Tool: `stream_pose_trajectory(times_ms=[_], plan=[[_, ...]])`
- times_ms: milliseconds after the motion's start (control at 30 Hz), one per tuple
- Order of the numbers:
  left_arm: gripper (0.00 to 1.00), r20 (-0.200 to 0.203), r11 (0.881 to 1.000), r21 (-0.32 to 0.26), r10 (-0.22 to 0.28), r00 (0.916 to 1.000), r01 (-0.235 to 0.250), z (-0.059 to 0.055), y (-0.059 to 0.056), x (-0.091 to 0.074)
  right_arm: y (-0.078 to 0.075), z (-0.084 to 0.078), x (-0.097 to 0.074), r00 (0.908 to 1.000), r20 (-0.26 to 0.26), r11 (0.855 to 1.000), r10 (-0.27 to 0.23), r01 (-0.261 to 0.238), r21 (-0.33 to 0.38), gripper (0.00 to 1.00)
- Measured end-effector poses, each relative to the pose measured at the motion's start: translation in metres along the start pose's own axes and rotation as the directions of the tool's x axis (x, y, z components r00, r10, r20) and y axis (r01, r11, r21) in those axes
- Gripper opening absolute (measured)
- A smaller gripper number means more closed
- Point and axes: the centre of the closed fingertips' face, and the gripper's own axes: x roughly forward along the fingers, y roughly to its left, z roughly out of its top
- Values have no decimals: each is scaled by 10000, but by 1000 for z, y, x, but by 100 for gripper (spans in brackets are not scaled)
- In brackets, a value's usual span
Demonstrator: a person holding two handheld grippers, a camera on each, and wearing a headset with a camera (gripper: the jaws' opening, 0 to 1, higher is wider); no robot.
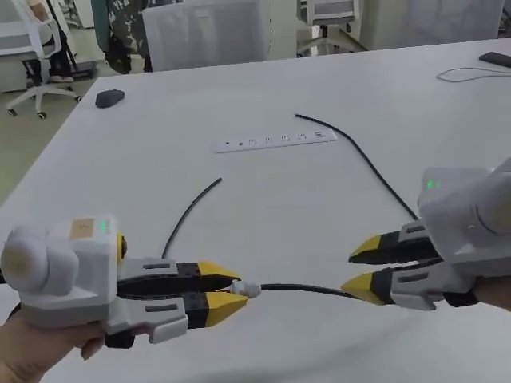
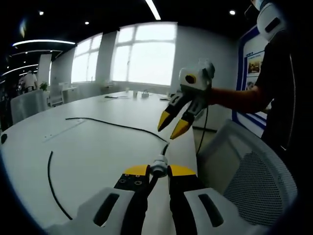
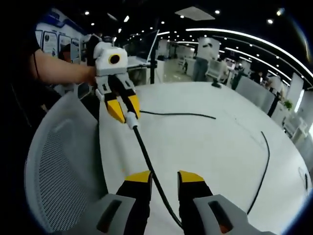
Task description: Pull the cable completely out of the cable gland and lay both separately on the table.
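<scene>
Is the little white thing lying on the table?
No, the cable gland sits pinched between the jaws of the left gripper.

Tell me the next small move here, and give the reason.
Probably close the right tool on the cable: its jaws stand open with the cable running between them, while the left tool is shut on the gland with the cable in it.

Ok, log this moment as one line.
left gripper: shut on gland | right gripper: open, cable between jaws | cable: not yet out | held above table
</scene>
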Motion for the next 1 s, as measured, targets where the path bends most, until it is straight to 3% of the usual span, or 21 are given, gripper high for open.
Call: stream_pose_trajectory(times_ms=[67, 200, 233, 600, 1000], plan=[[15, -60, 10000, 23, -71, 10000, 71, -1, 0, 2, 12, 14, 9, 9988, 338, 9992, 351, -345, -188, 15], [15, -81, 9999, 112, -126, 9999, 127, 1, 0, 4, 24, 24, 26, 9970, 299, 9962, 713, -697, -521, 14], [15, -90, 9998, 159, -155, 9998, 156, 2, -1, 5, 32, 27, 31, 9925, 385, 9905, 1164, -1131, -788, 14], [15, -190, 9986, 341, -397, 9990, 404, 2, -1, 9, 34, 28, 45, 9887, -69, 9781, 1500, -1494, -1450, 2], [15, -248, 9978, 520, -396, 9989, 409, 2, 0, 12, 35, 24, 43, 9882, -222, 9804, 1517, -1533, -1241, 0]])
